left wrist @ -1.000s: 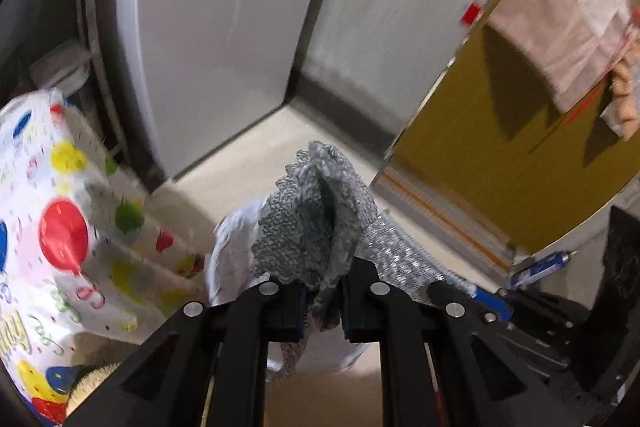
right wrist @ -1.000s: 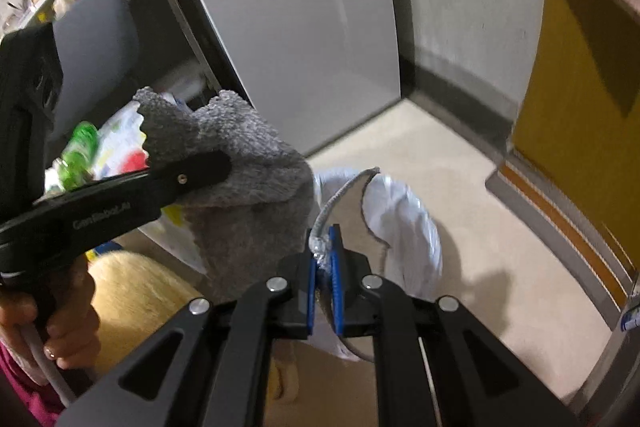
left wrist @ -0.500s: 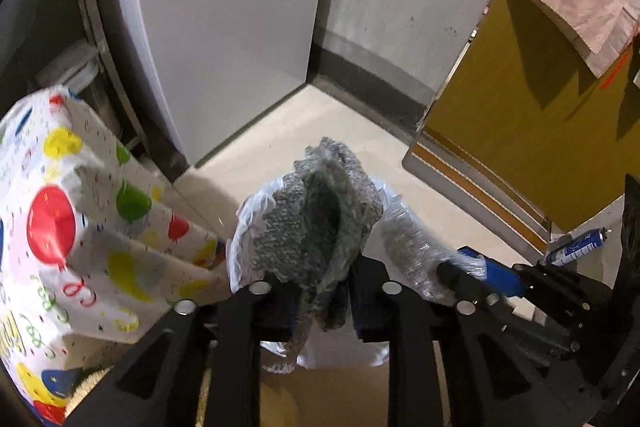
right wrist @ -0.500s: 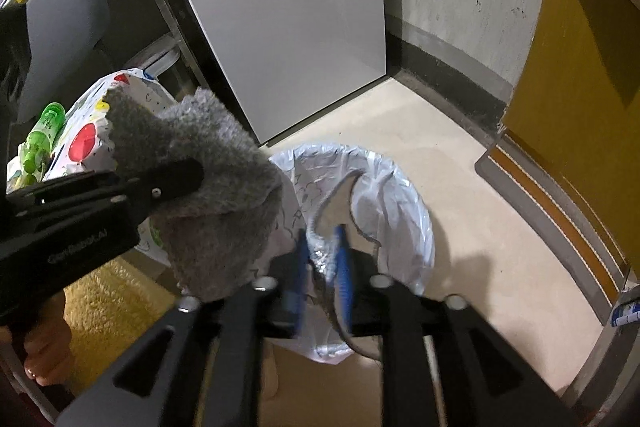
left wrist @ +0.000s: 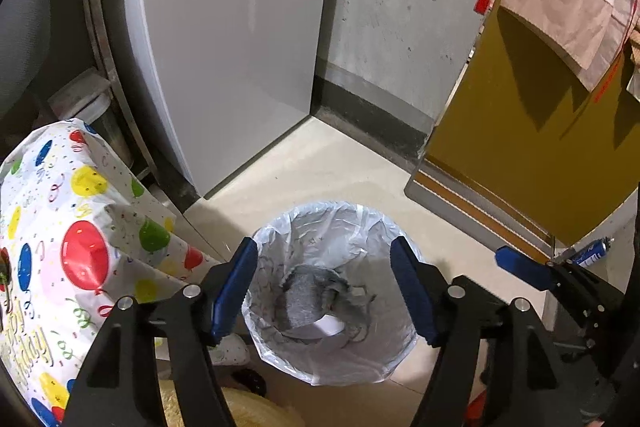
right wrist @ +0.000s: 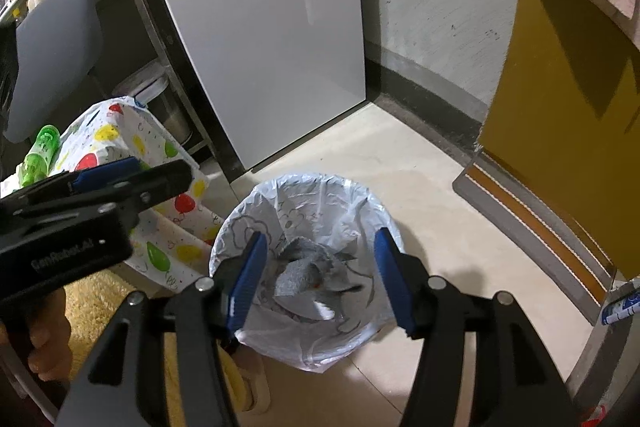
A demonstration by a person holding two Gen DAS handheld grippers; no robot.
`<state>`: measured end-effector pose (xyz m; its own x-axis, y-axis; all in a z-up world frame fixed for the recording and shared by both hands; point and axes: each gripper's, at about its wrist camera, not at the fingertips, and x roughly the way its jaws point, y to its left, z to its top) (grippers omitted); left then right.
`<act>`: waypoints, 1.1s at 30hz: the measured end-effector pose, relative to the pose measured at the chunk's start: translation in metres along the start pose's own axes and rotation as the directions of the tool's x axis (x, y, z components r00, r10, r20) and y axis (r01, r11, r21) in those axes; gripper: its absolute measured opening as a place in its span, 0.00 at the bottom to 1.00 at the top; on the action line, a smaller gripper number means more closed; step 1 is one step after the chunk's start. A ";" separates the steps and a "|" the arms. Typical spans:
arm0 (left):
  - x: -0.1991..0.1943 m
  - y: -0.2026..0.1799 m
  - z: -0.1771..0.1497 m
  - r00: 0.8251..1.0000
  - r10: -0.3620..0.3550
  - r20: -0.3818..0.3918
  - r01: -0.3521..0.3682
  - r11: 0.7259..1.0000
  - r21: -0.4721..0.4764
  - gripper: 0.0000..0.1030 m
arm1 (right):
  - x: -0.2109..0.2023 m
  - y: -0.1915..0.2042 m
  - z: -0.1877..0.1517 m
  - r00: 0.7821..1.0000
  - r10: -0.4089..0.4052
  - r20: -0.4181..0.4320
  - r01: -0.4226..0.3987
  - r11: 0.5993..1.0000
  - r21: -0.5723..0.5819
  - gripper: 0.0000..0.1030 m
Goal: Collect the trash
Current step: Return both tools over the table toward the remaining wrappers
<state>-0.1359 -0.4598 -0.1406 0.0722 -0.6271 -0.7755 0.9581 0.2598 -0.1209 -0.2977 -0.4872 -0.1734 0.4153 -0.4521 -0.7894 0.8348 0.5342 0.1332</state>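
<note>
Grey cloth (left wrist: 308,301) lay crumpled inside lined bin (left wrist: 362,219), no clear long axis. Left tool (left wrist: 326,291) and right tool (right wrist: 320,277) released, spread wide above rim.

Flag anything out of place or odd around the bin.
Nothing is spilled. The grey cloth lies inside the lined bin with a white scrap. One oddity: a blue spray can lies on its side on the floor by the yellow door.
</note>
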 end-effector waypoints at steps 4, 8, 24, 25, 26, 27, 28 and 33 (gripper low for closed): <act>-0.010 0.010 -0.001 1.000 0.014 0.012 -0.014 1.000 -0.017 0.67 | -0.010 -0.001 0.001 1.000 -0.015 0.018 0.015 1.000 0.000 0.54; -0.024 0.026 -0.007 0.999 0.050 0.017 -0.049 0.998 -0.037 0.67 | -0.020 0.004 0.005 0.999 -0.020 0.037 0.021 1.000 -0.006 0.54; -0.175 0.178 -0.091 0.882 0.472 0.009 -0.455 0.854 -0.252 0.67 | -0.110 0.138 0.035 0.915 0.195 0.353 -0.105 0.960 -0.259 0.94; -0.185 0.189 -0.099 0.875 0.485 -0.004 -0.467 0.839 -0.279 0.67 | -0.111 0.150 0.038 0.916 0.222 0.335 -0.127 0.951 -0.282 0.94; -0.199 0.207 -0.114 0.860 0.509 -0.031 -0.490 0.809 -0.325 0.67 | -0.111 0.163 0.040 0.916 0.251 0.312 -0.154 0.940 -0.305 0.94; -0.209 0.218 -0.123 0.847 0.529 -0.053 -0.511 0.782 -0.356 0.67 | -0.108 0.182 0.043 0.913 0.296 0.281 -0.196 0.921 -0.336 0.94; -0.219 0.230 -0.134 0.833 0.549 -0.072 -0.531 0.755 -0.385 0.67 | -0.107 0.195 0.044 0.909 0.321 0.266 -0.219 0.910 -0.352 0.94; -0.272 0.287 -0.183 0.748 0.637 -0.187 -0.629 0.589 -0.507 0.68 | -0.091 0.271 0.044 0.884 0.440 0.158 -0.340 0.837 -0.429 0.94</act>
<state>0.0686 -0.0804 -0.0770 0.6127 -0.1661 -0.7727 0.3783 0.9200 0.1022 -0.0929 -0.3327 -0.0390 0.7917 -0.2770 -0.5445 0.4020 0.9073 0.1230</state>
